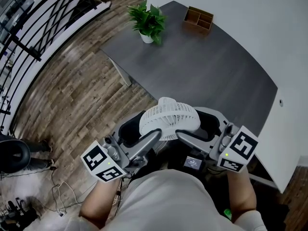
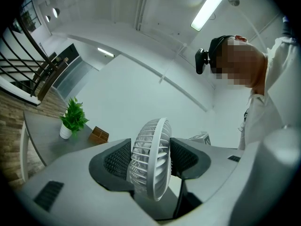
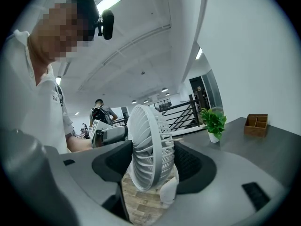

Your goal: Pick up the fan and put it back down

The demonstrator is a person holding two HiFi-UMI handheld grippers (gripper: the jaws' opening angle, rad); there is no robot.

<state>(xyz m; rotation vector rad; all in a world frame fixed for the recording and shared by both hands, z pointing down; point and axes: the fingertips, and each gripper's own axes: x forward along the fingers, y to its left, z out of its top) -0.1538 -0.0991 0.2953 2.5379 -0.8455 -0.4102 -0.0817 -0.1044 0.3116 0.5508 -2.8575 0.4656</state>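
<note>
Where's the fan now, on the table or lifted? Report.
Lifted: left gripper and right gripper clamp the fan, wood floor showing beneath.

Held close before the body, the left tongs (image 1: 142, 134) and right tongs (image 1: 199, 129) angle inward toward each other, each pair of jaws clamped on the fan (image 1: 169, 118).

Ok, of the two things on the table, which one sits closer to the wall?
The brown wooden organizer, the box with compartments, sits right beside the white wall. The potted plant stands further out from it.
</note>
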